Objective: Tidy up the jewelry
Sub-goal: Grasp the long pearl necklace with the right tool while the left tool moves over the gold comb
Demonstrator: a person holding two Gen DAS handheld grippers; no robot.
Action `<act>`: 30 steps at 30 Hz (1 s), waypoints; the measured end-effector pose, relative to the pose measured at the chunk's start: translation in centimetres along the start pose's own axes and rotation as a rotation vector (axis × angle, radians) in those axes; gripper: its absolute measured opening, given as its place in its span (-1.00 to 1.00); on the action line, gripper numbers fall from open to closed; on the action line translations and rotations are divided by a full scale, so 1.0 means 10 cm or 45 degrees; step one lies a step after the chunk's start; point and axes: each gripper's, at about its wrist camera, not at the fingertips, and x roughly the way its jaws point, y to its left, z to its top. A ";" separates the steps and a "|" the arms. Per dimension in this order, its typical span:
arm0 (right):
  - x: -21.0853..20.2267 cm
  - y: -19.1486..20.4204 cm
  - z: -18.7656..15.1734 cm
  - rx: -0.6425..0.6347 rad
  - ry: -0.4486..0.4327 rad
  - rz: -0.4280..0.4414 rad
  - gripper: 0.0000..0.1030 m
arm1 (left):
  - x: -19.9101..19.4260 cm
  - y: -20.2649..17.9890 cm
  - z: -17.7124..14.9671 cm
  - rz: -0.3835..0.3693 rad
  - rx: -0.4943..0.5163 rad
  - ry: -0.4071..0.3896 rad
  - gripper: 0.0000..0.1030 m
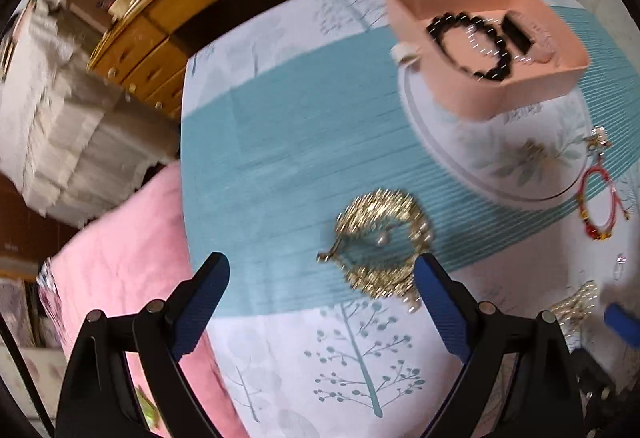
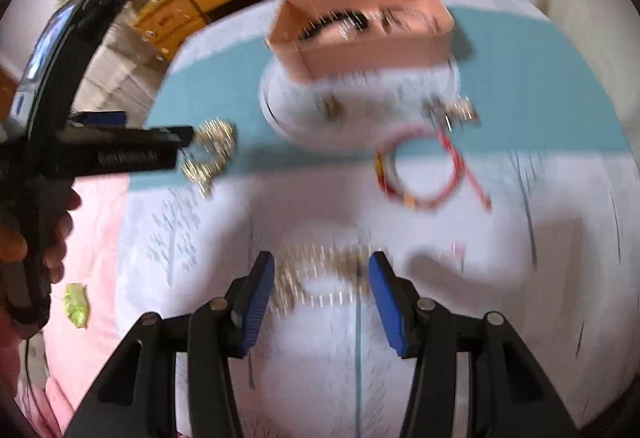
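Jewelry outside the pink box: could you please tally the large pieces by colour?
Gold pieces: 2
Red bracelet: 1
Total: 3

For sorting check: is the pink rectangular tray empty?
No. The pink rectangular tray holds a black bead bracelet and another dark piece.

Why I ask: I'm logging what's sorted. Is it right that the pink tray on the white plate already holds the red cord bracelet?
Not quite. The pink tray on the white plate holds a black bead bracelet; the red cord bracelet lies on the cloth beside the plate, as the left wrist view shows.
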 end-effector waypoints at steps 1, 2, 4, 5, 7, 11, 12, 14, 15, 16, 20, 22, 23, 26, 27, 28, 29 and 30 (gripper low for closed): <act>0.02 0.01 -0.09 0.022 0.008 -0.018 -0.04 | 0.03 0.02 -0.05 -0.009 -0.014 -0.002 0.79; 0.05 0.02 -0.16 0.035 0.008 -0.023 -0.04 | 0.07 0.05 -0.10 -0.027 -0.027 -0.010 0.79; 0.08 0.04 -0.25 0.025 -0.008 -0.046 -0.04 | 0.11 0.07 -0.16 -0.072 -0.049 -0.011 0.79; 0.10 0.06 -0.28 0.001 -0.020 -0.068 -0.04 | 0.13 0.08 -0.18 -0.101 -0.068 -0.009 0.79; 0.12 0.11 -0.35 -0.066 -0.048 -0.118 -0.04 | 0.15 0.12 -0.24 -0.192 -0.134 -0.023 0.79; 0.13 0.14 -0.40 -0.109 -0.085 -0.158 -0.04 | 0.22 0.11 -0.31 -0.317 -0.243 -0.059 0.80; 0.13 0.14 -0.42 -0.118 -0.085 -0.159 -0.03 | 0.23 0.09 -0.32 -0.318 -0.256 -0.065 0.79; 0.15 0.18 -0.46 -0.172 -0.085 -0.159 0.10 | 0.23 0.05 -0.33 -0.300 -0.283 -0.097 0.80; 0.18 0.22 -0.47 -0.199 -0.087 -0.160 0.32 | 0.23 0.04 -0.33 -0.297 -0.295 -0.121 0.80; 0.18 0.26 -0.48 -0.239 -0.097 -0.174 0.42 | 0.23 0.03 -0.31 -0.301 -0.309 -0.135 0.80; 0.20 0.39 -0.52 -0.361 -0.134 -0.217 0.51 | 0.32 0.10 -0.29 -0.402 -0.442 -0.168 0.79; 0.26 0.43 -0.52 -0.412 -0.139 -0.241 0.51 | 0.34 0.12 -0.30 -0.491 -0.521 -0.178 0.79; 0.29 0.45 -0.51 -0.432 -0.142 -0.248 0.53 | 0.36 0.11 -0.30 -0.516 -0.540 -0.178 0.79; 0.30 0.45 -0.45 -0.448 -0.181 -0.260 0.57 | 0.36 0.03 -0.30 -0.493 -0.529 -0.196 0.80; 0.31 0.43 -0.41 -0.429 -0.180 -0.255 0.57 | 0.36 -0.01 -0.29 -0.469 -0.506 -0.203 0.80; 0.31 0.40 -0.39 -0.411 -0.175 -0.241 0.57 | 0.37 -0.06 -0.28 -0.439 -0.478 -0.204 0.80; 0.33 0.37 -0.37 -0.386 -0.169 -0.220 0.58 | 0.37 -0.10 -0.27 -0.414 -0.459 -0.212 0.80; 0.34 0.35 -0.34 -0.366 -0.175 -0.217 0.58 | 0.38 -0.12 -0.26 -0.396 -0.444 -0.214 0.80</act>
